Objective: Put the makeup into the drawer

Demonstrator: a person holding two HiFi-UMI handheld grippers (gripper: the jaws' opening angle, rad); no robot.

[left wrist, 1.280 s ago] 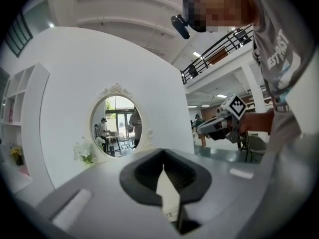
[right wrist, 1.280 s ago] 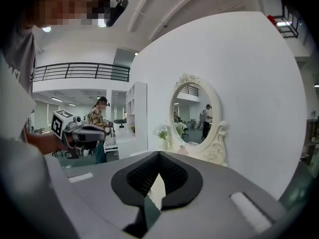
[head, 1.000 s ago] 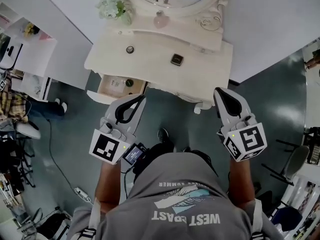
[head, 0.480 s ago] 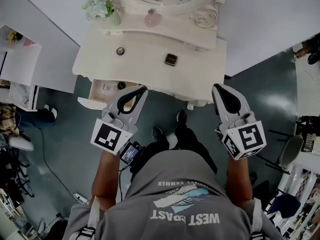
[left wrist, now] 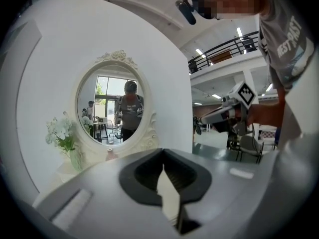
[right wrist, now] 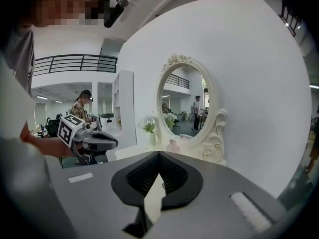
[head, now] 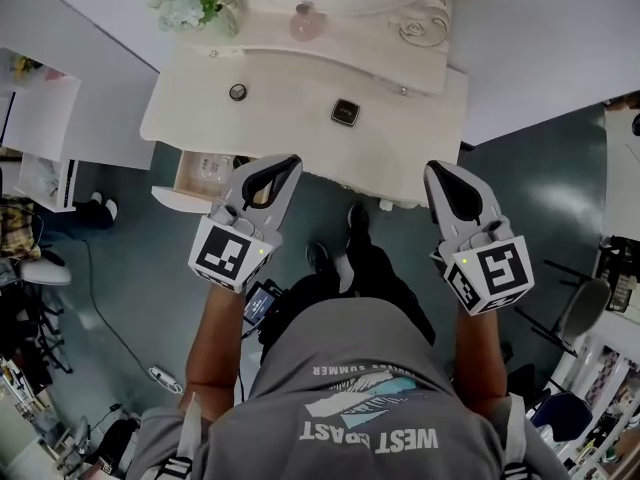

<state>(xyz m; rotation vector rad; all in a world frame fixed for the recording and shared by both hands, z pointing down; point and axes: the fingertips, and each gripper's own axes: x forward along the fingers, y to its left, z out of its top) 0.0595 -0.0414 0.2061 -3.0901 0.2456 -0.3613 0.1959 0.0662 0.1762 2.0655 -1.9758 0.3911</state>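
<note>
A cream dressing table (head: 290,143) stands in front of me. On its top lie a small round makeup pot (head: 238,92) and a dark square compact (head: 346,112). Its left drawer (head: 182,175) is pulled out, with small items inside. My left gripper (head: 285,164) hovers shut and empty at the table's front edge, just right of the drawer. My right gripper (head: 436,174) is shut and empty too, off the table's right front corner. In the left gripper view the shut tips (left wrist: 162,152) point at the oval mirror (left wrist: 117,108); so do the right gripper's tips (right wrist: 158,154).
A vase of white flowers (head: 190,3) and a pink bottle (head: 303,23) stand at the table's back by the mirror. A white shelf unit (head: 40,128) is at the left, a cable (head: 110,318) on the floor, chairs (head: 590,318) at the right.
Both grippers have moved forward and lower toward the table. The left one's tips now reach the table's front edge beside the open drawer. Both stay shut.
</note>
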